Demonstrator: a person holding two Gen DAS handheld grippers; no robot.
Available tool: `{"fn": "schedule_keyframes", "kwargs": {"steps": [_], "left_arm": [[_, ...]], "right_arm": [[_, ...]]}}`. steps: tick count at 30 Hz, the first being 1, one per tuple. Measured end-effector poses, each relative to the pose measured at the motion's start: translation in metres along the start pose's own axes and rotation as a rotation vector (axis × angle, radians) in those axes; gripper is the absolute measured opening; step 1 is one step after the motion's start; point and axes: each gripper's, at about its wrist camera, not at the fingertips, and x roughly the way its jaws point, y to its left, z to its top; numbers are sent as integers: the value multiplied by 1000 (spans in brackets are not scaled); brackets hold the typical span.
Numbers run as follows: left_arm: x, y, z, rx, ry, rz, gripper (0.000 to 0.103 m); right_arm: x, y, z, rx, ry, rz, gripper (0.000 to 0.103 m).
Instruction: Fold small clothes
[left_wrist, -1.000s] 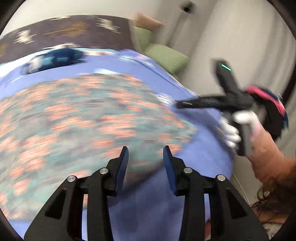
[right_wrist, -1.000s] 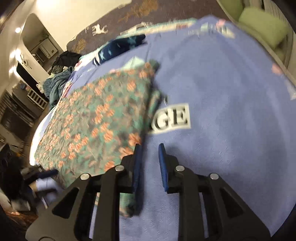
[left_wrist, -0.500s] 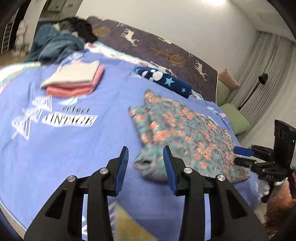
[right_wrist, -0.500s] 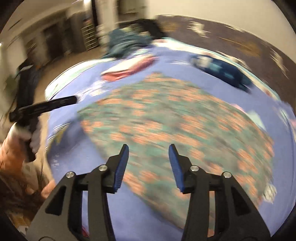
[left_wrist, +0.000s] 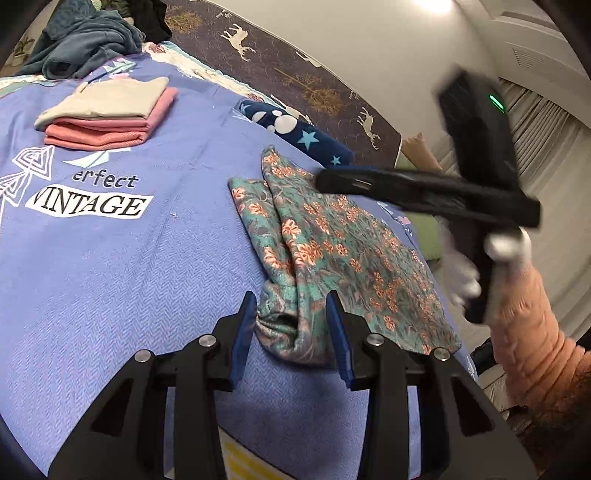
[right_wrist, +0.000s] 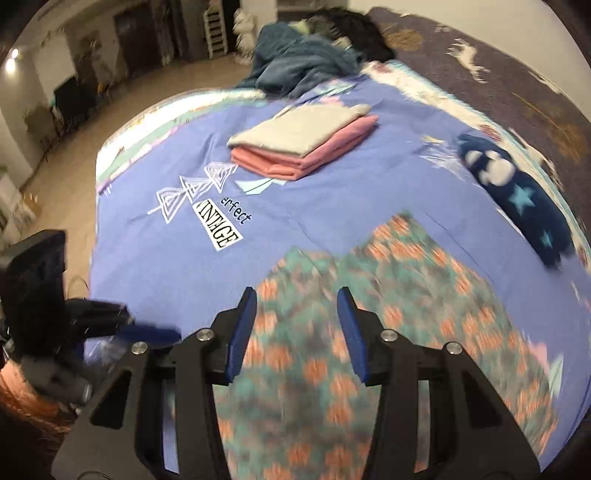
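Left wrist view shows the left gripper (left_wrist: 291, 325), fingers apart, straddling the floral garment's (left_wrist: 332, 236) bunched end (right gripper (right_wrist: 297, 328) likewise apart): pinch both layers squarely.

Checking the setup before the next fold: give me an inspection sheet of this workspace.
Surface: bed with a blue printed bedspread, lettering reads "VINTAGE".
Job's things: floral garment lies spread out and rumpled, its near end bunched; folded stack, beige piece on pink ones, beyond the lettering.
Clutter: navy star-print item near the headboard; heap of dark teal and black clothes at the far corner.
Grippers: left gripper open, the garment's bunched end between its fingers, not pinched; right gripper open above the garment, nothing held.
Cables: nothing seen.
Surroundings: dark deer-print headboard, green cushions, curtains, wooden floor.
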Motion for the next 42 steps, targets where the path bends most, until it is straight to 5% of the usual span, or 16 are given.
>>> {"fn": "schedule_keyframes", "kwargs": {"steps": [10, 12, 13, 16, 27, 31, 34, 38, 42], "left_arm": [[7, 8, 4, 10, 49, -28, 39], [12, 8, 5, 26, 68, -49, 38], [15, 8, 4, 32, 85, -52, 26], [18, 10, -3, 1, 116, -49, 14], [-5, 20, -17, -124, 93, -80, 11], [-27, 22, -14, -101, 24, -47, 13], [-40, 31, -8, -102, -19, -19, 29], [-39, 39, 0, -110, -29, -8, 36], [-21, 41, 11, -113, -8, -59, 43]], "right_arm": [[75, 3, 34, -30, 170, 46, 46], [80, 7, 35, -58, 191, 18, 14], [81, 7, 35, -60, 194, -10, 0], [67, 2, 41, 1, 106, -47, 0], [76, -32, 34, 156, 24, 41, 0], [28, -33, 23, 148, -72, -12, 8], [-10, -12, -4, 54, -108, -32, 30], [-42, 40, -60, -82, -126, -65, 48], [-39, 87, -104, -135, -106, -82, 50]]}}
